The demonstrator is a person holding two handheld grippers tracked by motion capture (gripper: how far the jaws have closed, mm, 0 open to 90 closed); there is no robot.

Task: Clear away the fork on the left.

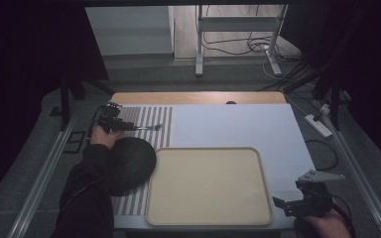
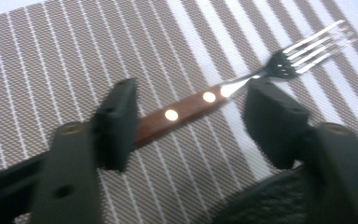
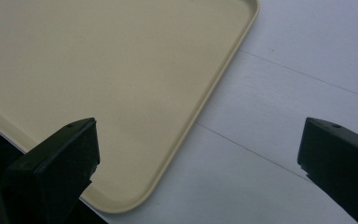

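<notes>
Item: fork [image 2: 200, 100], wooden handle, on striped placemat [image 2: 51, 56], far left of counter | Step: left gripper [image 2: 191, 116] jaws half-open astride handle, not gripping | Right gripper [image 3: 200, 154] jaws wide, empty, near tray [image 3: 121, 70] | Next: close, lift.
</notes>
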